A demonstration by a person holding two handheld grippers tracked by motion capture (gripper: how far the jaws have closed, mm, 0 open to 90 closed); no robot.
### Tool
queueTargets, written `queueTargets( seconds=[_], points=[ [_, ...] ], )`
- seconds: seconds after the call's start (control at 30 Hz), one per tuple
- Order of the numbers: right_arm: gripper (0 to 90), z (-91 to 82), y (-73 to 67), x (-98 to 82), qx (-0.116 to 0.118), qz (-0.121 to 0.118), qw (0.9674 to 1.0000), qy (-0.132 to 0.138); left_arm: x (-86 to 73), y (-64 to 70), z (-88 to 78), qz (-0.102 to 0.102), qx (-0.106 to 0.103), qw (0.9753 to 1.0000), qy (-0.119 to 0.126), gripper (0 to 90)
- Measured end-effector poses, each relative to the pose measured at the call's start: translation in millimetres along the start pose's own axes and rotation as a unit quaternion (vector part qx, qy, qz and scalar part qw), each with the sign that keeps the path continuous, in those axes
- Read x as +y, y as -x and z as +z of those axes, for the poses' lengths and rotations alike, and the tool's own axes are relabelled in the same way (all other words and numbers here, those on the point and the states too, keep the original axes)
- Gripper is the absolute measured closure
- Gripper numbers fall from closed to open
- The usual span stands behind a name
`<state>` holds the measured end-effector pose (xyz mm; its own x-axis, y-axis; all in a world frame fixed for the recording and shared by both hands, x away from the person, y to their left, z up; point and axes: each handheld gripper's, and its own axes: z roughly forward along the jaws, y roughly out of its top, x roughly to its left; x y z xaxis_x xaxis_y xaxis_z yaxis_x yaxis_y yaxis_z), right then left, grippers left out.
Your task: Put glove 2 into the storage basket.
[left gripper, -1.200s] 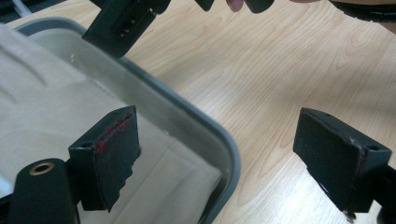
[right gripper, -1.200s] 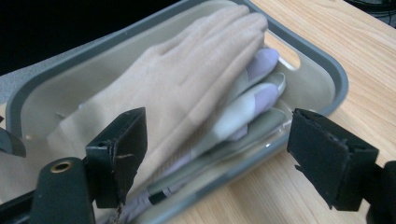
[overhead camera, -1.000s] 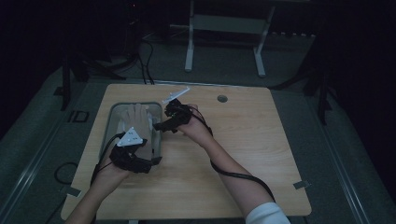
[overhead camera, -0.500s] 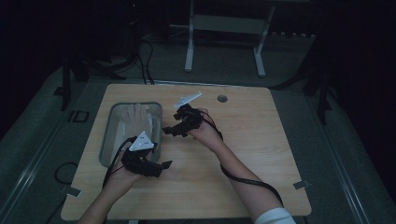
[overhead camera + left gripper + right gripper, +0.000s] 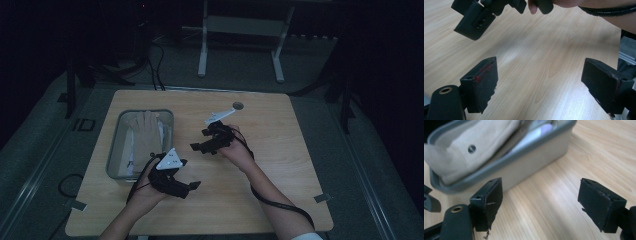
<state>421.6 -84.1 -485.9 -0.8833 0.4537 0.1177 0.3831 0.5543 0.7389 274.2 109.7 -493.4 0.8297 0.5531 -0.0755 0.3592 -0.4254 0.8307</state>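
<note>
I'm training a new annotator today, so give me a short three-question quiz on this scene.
1. True or false: the left gripper holds the glove.
2. Where does the glove lie? A) in the grey bin B) on the bare table C) between the jaws of the right gripper
3. How do the jaws of both grippers stand?

Key:
1. False; nothing lies between its jaws.
2. A.
3. Open and empty, over bare wood beside the bin.
</note>
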Motion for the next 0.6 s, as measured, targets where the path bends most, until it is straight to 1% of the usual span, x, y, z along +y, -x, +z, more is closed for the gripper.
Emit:
queueTargets(
  seconds=[0.03, 0.07, 0.1, 0.2, 0.23, 0.27, 0.37, 0.4, 0.43, 0.5, 0.53, 0.57, 0.6],
  points=[
    [19.8, 0.0, 0.0, 0.0, 0.0, 0.0, 1.0, 0.0, 0.2, 1.1, 2.4, 0.001, -0.003, 1.0, -0.002, 14.3],
    [19.8, -3.2, 3.0, -7.6, -0.004, 0.002, 1.0, -0.003, 0.2, 2.3, 4.7, 0.003, -0.007, 1.0, -0.003, 14.3],
    [19.8, -3.2, 3.0, -7.6, -0.004, 0.002, 1.0, -0.003, -0.1, 3.4, 7.1, 0.004, -0.011, 0.9999, -0.004, 14.3],
    [19.8, -7.7, 8.8, -19.9, -0.007, 0.011, 0.9999, -0.004, -2.0, 7.7, 14.8, 0.007, -0.02, 0.9997, -0.009, 14.3],
    [19.8, -10.7, 11.9, -28.1, -0.005, 0.011, 0.9999, -0.004, -2.9, 9.2, 17.4, 0.009, -0.023, 0.9996, -0.01, 14.2],
    [19.8, -10.7, 11.9, -28.1, -0.005, 0.011, 0.9999, -0.004, -3.9, 10.5, 20.0, 0.009, -0.026, 0.9995, -0.014, 14.2],
    [19.6, -16.3, 15.7, -39.1, -0.008, 0.008, 0.9999, -0.007, -6.9, 13.4, 27.5, 0.011, -0.034, 0.9991, -0.023, 14.3],
    [19.6, -20.3, 18.3, -46.2, -0.01, 0.006, 0.9999, -0.008, -7.9, 14.6, 30.1, 0.009, -0.036, 0.999, -0.024, 14.3],
    [19.6, -20.3, 18.3, -46.2, -0.01, 0.006, 0.9999, -0.008, -8.9, 15.8, 32.5, 0.01, -0.036, 0.999, -0.025, 14.3],
    [19.4, -23.2, 20.3, -52.8, -0.009, 0.01, 0.9999, -0.008, -10.7, 17.7, 37.4, 0.006, -0.04, 0.9988, -0.026, 14.3],
    [19.4, -23.2, 20.3, -52.8, -0.009, 0.01, 0.9999, -0.008, -10.7, 17.7, 37.4, 0.006, -0.04, 0.9988, -0.026, 14.3],
    [19.2, -26.5, 21.8, -61.6, -0.013, 0.01, 0.9998, -0.012, -11.8, 18.6, 41.8, 0.008, -0.043, 0.9986, -0.027, 14.2],
    [19.2, -27.3, 22.0, -63.6, -0.013, 0.009, 0.9998, -0.013, -12.0, 18.8, 43.5, 0.009, -0.045, 0.9985, -0.029, 14.2]
  ],
)
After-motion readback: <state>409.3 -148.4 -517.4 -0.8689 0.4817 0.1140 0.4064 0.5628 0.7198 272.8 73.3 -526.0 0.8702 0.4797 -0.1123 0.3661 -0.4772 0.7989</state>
